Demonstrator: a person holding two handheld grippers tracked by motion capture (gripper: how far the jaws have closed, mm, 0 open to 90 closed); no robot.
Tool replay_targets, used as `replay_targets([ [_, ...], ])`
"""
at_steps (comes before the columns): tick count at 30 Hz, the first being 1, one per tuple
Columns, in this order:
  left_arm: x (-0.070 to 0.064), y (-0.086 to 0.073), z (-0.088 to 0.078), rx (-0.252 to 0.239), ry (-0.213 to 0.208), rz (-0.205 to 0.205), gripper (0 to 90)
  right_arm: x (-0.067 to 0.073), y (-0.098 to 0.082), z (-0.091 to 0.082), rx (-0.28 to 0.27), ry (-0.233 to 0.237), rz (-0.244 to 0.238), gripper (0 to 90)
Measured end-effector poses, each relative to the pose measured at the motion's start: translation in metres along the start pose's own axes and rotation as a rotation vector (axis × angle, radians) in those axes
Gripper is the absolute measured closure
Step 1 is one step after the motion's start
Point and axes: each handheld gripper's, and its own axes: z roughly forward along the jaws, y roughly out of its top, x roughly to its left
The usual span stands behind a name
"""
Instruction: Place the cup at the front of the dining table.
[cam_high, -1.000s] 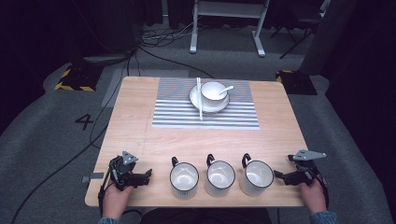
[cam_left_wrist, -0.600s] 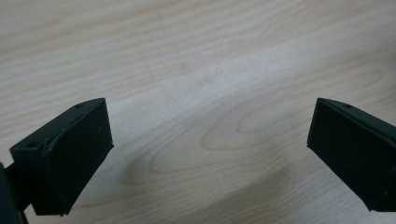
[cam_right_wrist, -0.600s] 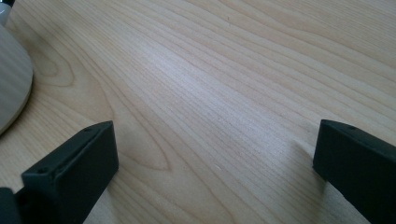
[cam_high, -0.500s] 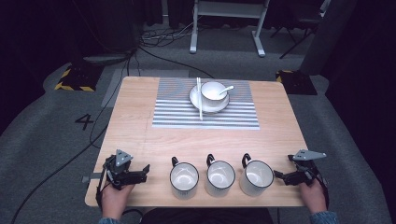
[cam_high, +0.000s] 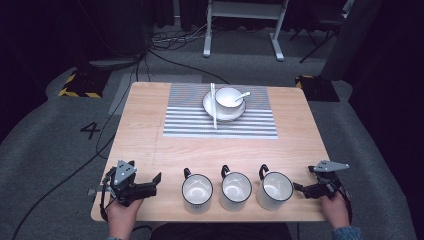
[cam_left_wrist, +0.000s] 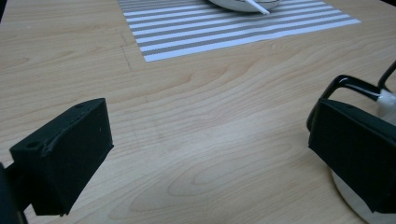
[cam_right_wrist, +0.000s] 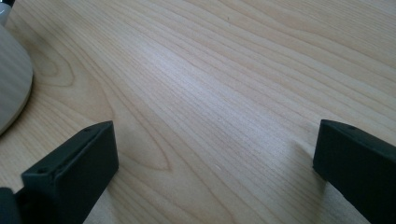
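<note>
Since a second ago the left gripper (cam_high: 150, 184) has shifted a little on the near left part of the table (cam_high: 145, 135) and turned its jaws more toward the left mug (cam_high: 197, 192); the right gripper (cam_high: 299, 189) and the three mugs have stayed put.

From the left gripper view, the left mug (cam_left_wrist: 373, 107) is mostly hidden behind the right-hand jaw, leaving only its black handle and a bit of white wall. From the right gripper view, the right mug (cam_right_wrist: 11, 84) is cut off at the frame edge. The bowl (cam_high: 229, 98) on its plate (cam_high: 210, 104), far across on the striped mat (cam_high: 190, 125), is clipped in the left gripper view.

Both grippers have their jaws spread wide, holding nothing, with bare wood between them. The middle mug (cam_high: 235, 188) stands between the other two.
</note>
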Motion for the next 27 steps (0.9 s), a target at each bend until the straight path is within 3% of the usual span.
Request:
replay_targets([
  [6,-0.013,0.016,-0.008,-0.022,-0.025,0.014,0.0,0.000,0.000,0.000,-0.001,0.000,0.002,0.2],
  [14,-0.031,0.024,-0.015,-0.033,-0.039,0.035,0.0,0.000,0.000,0.000,-0.001,0.001,0.002,0.2],
  [18,-0.040,0.027,-0.019,-0.041,-0.066,0.032,0.0,0.000,0.000,0.000,-0.001,0.000,0.000,0.2],
  [24,-0.053,0.026,-0.020,-0.027,-0.076,0.058,0.0,0.000,0.000,0.000,-0.002,-0.002,0.003,0.2],
  [26,-0.060,0.024,-0.022,-0.029,-0.046,0.091,0.0,0.000,0.000,0.000,0.000,-0.001,0.000,0.2],
  [27,-0.064,0.024,-0.022,-0.022,-0.058,0.105,0.0,0.000,0.000,0.000,-0.001,0.000,0.001,0.2],
])
